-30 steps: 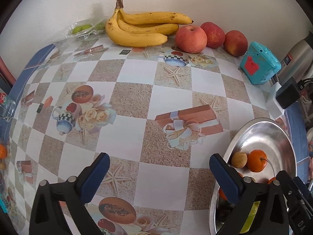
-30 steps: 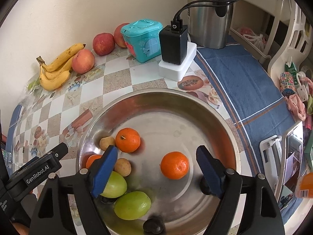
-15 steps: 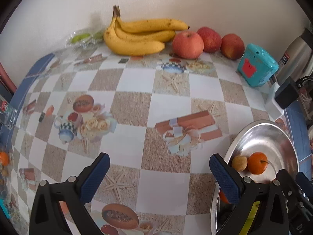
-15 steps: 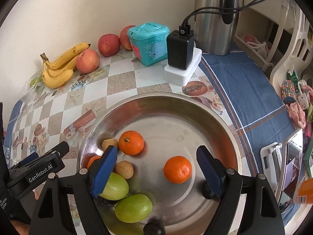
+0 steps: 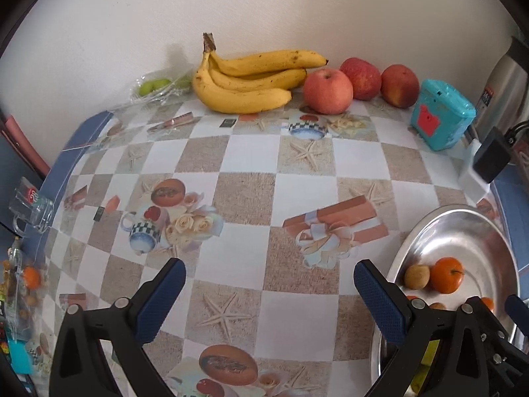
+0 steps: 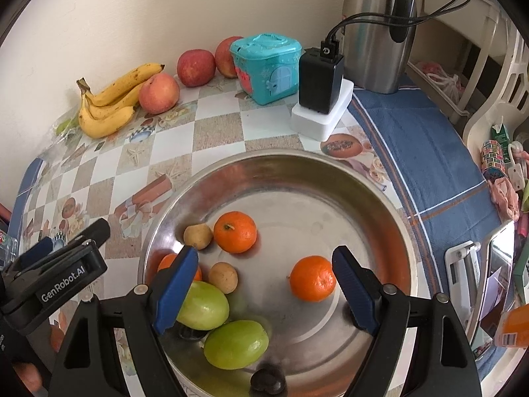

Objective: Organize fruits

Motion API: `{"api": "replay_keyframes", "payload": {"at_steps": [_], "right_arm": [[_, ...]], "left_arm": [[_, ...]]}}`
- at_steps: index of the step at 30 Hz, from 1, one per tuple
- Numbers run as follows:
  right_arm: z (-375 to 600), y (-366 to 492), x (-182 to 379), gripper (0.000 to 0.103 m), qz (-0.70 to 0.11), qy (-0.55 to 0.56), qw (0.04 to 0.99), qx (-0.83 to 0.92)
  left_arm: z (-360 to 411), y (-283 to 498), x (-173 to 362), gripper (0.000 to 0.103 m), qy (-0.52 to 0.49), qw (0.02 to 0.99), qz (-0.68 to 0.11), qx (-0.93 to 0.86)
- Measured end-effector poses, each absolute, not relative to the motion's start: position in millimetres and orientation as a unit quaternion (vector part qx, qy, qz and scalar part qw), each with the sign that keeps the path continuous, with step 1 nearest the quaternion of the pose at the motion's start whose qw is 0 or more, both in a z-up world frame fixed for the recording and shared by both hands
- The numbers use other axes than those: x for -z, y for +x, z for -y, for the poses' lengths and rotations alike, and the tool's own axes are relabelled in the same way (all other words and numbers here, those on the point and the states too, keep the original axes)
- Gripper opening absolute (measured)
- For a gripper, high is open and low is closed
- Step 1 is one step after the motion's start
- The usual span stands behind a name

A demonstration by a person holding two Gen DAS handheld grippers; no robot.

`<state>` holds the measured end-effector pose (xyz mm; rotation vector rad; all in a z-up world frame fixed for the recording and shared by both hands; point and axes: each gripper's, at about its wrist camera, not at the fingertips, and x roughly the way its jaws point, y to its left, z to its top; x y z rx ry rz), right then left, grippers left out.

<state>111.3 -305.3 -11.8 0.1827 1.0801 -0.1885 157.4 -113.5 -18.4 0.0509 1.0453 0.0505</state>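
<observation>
A steel bowl point(image 6: 380, 198) holds three oranges, two green fruits point(image 6: 236, 344), two small brown fruits point(image 6: 223, 277) and a dark one. My right gripper point(image 6: 264, 284) hangs open above it, one orange point(image 6: 311, 283) lying below the gap near the right finger. My left gripper point(image 5: 269, 292) is open over the patterned tablecloth, left of the bowl point(image 5: 469, 228). A banana bunch point(image 5: 246, 84) and three apples point(image 5: 328, 91) lie along the back wall, far from both grippers.
A teal toy box point(image 6: 266, 66), a black charger on a white block point(image 6: 319, 99) and a steel kettle point(image 6: 377, 29) stand behind the bowl. A bag of green fruit point(image 5: 155, 86) lies left of the bananas. A glass mug point(image 5: 31, 205) sits at the table's left edge.
Both views have tilted slightly, so the bananas and apples sit lower in the left wrist view. No fruit has moved and both grippers stay open.
</observation>
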Motion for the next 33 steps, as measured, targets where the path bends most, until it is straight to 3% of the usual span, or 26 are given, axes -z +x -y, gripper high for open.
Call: {"api": "replay_keyframes", "payload": {"at_steps": [33], "right_arm": [[258.9, 63.1, 4.7, 0.084, -0.512, 0.039, 0.855, 0.069]], "left_arm": [[67.9, 97.9, 7.3, 0.103, 0.035, 0.855, -0.515, -0.054]]}}
